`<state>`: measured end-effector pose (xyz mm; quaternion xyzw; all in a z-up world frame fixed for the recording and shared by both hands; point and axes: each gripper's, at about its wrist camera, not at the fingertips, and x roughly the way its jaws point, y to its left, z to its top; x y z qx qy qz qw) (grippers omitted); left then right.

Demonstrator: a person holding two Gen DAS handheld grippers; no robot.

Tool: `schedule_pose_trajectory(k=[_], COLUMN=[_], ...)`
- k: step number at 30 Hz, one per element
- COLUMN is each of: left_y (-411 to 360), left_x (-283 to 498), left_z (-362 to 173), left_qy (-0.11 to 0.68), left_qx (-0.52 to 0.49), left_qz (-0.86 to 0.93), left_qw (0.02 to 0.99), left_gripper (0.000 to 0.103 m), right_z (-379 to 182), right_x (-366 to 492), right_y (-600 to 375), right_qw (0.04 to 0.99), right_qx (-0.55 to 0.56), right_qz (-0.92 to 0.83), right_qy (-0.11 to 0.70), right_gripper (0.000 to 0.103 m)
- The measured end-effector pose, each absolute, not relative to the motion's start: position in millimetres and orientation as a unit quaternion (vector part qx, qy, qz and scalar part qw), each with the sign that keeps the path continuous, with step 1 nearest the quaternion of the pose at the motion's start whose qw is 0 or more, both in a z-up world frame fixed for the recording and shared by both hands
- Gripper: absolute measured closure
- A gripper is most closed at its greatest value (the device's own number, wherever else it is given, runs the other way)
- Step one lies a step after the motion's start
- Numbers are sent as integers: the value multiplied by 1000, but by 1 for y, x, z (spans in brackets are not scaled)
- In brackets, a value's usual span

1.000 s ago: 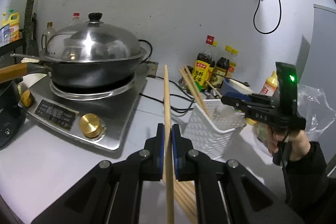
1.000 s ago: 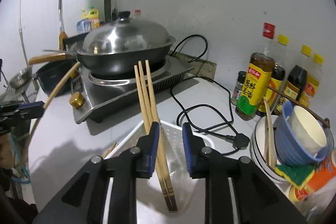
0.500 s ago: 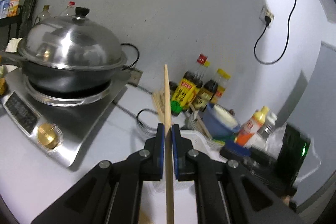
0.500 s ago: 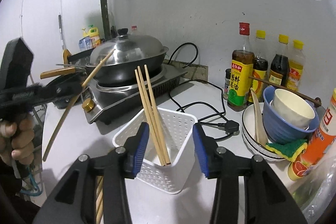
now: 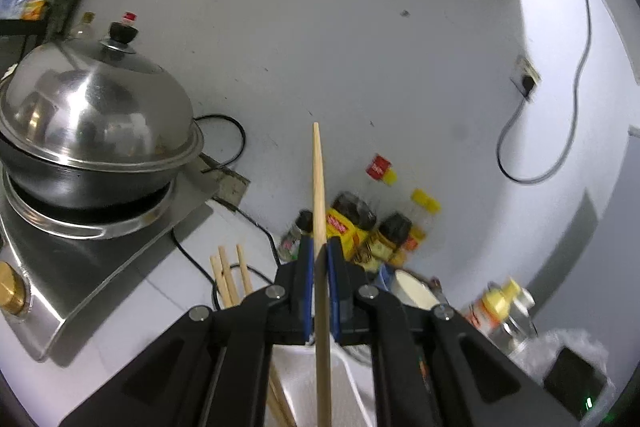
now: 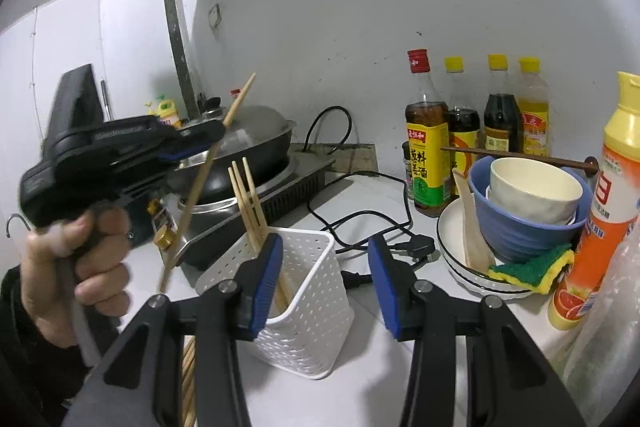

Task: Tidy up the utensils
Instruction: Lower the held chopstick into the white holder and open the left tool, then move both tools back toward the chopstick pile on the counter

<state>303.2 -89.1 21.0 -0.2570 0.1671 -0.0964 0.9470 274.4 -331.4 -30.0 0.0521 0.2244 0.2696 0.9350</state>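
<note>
Left gripper [image 5: 319, 283] pinching single chopstick [image 5: 319, 195], tilted, above white basket [image 6: 316, 311] — three chopsticks [image 6: 250, 203] already inside. Right gripper [image 6: 324, 283] just opened — pads spread, nothing between, near basket.

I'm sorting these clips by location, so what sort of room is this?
Most likely a home kitchen counter. A lidded wok sits on a countertop cooker, sauce bottles line the wall, and stacked bowls with a sponge stand beside a white chopstick basket.
</note>
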Motion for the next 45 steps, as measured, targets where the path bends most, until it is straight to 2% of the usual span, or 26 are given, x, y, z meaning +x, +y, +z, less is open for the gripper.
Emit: schedule_pose_trajectory(k=[3, 9, 19, 21, 23, 25, 40, 43, 45], left_y=[-91, -105, -111, -109, -106, -102, -56, -49, -43], left_x=[309, 313, 298, 296, 292, 284, 229, 218, 211], left_z=[11, -17, -34, -35, -33, -29, -11, -10, -12], left_qy=[145, 155, 215, 231, 234, 228, 216, 217, 217], left_qx=[-264, -258, -235, -235, -237, -231, -209, -207, -207], left_qz=[-62, -43, -53, -64, -74, -88, -75, -70, -68], left_qw=[952, 953, 946, 942, 940, 942, 951, 951, 951], left_gripper=[97, 97, 97, 94, 74, 63, 59, 52, 51], right_z=[-30, -30, -28, -28, -29, -32, -25, -22, -20], right_x=[273, 272, 268, 269, 271, 273, 266, 258, 253], right_y=[-331, -331, -331, -331, -330, -329, -302, -295, -291], right_qw=[938, 940, 943, 943, 943, 942, 943, 943, 943], right_qx=[44, 38, 34, 32, 31, 34, 13, 7, 3], right_qz=[262, 257, 251, 251, 249, 249, 225, 224, 224], right_qy=[222, 220, 216, 216, 218, 223, 244, 246, 248], right_gripper=[61, 61, 61, 61, 61, 61, 61, 61, 61])
